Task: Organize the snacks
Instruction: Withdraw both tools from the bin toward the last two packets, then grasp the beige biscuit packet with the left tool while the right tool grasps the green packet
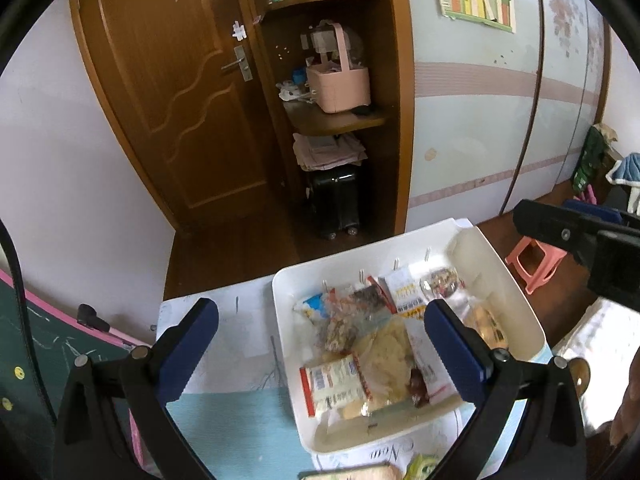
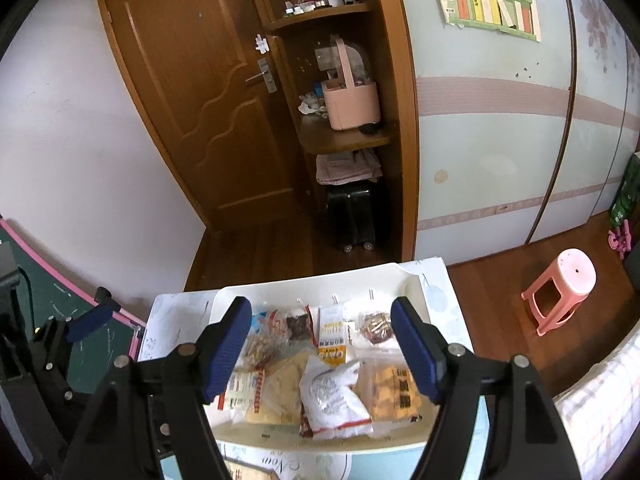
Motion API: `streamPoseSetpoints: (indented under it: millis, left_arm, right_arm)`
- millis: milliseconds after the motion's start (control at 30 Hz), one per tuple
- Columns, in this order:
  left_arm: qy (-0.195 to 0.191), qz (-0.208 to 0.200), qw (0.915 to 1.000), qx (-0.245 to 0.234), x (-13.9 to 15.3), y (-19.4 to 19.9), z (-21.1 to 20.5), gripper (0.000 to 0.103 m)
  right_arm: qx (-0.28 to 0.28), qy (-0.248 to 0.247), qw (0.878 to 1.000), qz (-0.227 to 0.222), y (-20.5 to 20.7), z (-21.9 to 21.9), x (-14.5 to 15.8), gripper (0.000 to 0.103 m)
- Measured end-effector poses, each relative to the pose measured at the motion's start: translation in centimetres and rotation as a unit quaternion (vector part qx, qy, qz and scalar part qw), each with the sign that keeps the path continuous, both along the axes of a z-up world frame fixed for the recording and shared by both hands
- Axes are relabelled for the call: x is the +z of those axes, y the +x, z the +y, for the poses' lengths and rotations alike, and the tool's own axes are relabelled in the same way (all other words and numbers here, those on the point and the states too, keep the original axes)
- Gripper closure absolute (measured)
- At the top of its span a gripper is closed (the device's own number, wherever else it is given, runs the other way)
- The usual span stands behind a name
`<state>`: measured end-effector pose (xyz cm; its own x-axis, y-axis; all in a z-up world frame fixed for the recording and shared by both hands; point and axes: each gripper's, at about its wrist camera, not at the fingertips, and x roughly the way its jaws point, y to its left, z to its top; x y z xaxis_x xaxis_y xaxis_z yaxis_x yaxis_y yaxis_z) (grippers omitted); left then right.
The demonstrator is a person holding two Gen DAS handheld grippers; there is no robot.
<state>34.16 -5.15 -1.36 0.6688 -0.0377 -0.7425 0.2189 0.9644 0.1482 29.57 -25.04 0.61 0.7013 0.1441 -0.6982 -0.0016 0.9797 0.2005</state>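
1. Table [image 1: 224,412]: white and light-blue top. It carries the tray; a green board with a pink edge [image 1: 36,344] stands at its left.
2. White tray [image 1: 516,300]: sits on the table's far right part and holds all the snack packets.
3. Left gripper [image 1: 320,352]: jaws spread wide, nothing between the pads. It hovers over the tray's left edge.
4. Right gripper [image 2: 320,346]: jaws about half open and empty, above the middle of the tray.
5. Snacks in the tray, loosely piled:
   - pale yellow bag [image 1: 390,360] at centre
   - white packet with grey print [image 2: 332,396] at the near edge
   - orange-yellow packet [image 2: 394,390] just right of it
   - red-edged white packet [image 1: 334,384] near left
   - smaller packets along the far wall
6. Pink stool [image 2: 560,288]: on the floor, well right of the table.
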Motion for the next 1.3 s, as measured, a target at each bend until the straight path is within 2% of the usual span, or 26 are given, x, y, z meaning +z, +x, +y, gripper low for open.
streamPoseSetpoints:
  millis: [367,567,733,967,1133,1300]
  left_arm:
    - [0.032,-0.011,0.9994,-0.009,2.4,-7.5,2.6,0.001]
    - [0.034,-0.001,0.9992,-0.020,1.5,-11.2,4.5,0.001]
    - [0.043,0.027,0.9974,-0.050,-1.6,-13.2,5.8,0.001]
    - [0.058,0.076,0.9880,-0.121,-7.9,-14.2,6.4,0.001]
    - [0.093,0.116,0.9727,-0.178,-13.8,-14.0,6.2,0.001]
    - [0.125,0.147,0.9569,-0.217,-18.6,-13.3,5.4,0.001]
  right_arm:
    - [0.019,-0.031,0.999,-0.005,-7.7,1.9,1.9,0.024]
    - [0.040,-0.061,0.997,0.003,-11.4,3.4,0.7,0.024]
    - [0.088,-0.077,0.993,0.020,-13.6,4.9,-2.2,0.024]
    - [0.144,-0.115,0.982,0.049,-15.1,6.2,-9.1,0.024]
    - [0.179,-0.119,0.972,0.095,-14.7,6.5,-15.0,0.025]
    - [0.222,-0.147,0.956,0.123,-14.3,7.2,-20.0,0.031]
